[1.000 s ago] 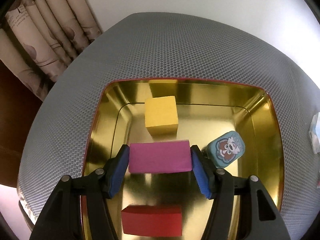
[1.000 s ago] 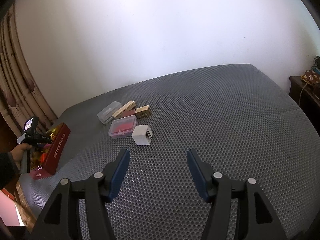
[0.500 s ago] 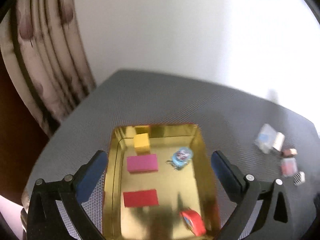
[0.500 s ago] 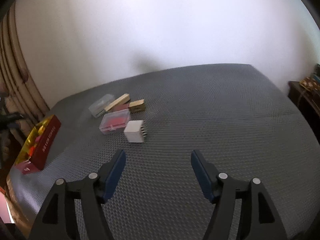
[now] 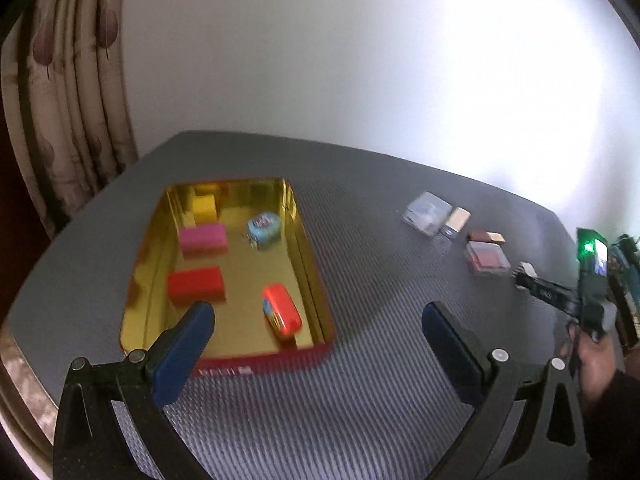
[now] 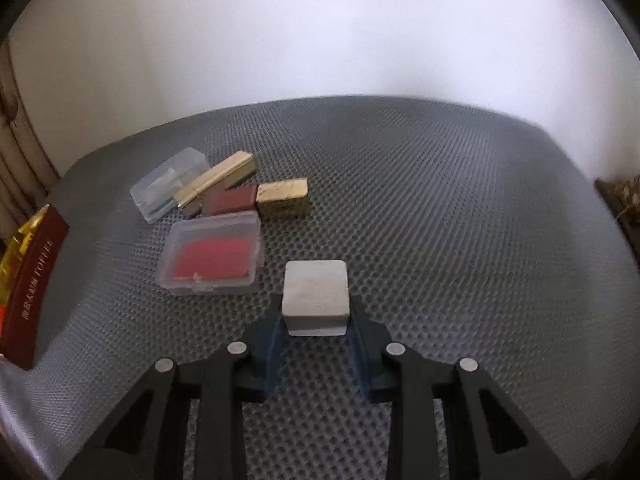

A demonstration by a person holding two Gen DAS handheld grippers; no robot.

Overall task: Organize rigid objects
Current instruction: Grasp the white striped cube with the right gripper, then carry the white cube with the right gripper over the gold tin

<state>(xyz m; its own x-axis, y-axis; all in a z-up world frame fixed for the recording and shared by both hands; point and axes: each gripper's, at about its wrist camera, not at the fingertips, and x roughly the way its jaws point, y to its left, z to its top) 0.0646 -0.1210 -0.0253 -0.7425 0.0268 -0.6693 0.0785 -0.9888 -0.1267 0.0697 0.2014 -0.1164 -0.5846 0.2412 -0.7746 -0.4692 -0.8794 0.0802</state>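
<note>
Left wrist view: the left gripper (image 5: 316, 320) has its jaws spread wide with nothing between them. The gold-lined tin (image 5: 310, 240) sits just ahead of the left jaw, holding a yellow block (image 5: 204, 209), pink block (image 5: 203, 239), red block (image 5: 195, 286), blue tin (image 5: 263, 230) and red tin (image 5: 281, 316).

Right wrist view: the right gripper (image 6: 316, 330) pinches the white cube (image 6: 315, 295) between its jaws on the grey mat (image 6: 460, 240). The clear case (image 6: 212, 258) lies just ahead-left of the jaws.

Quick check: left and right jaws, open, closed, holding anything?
Left gripper: open, empty.
Right gripper: closed on the white cube.
</note>
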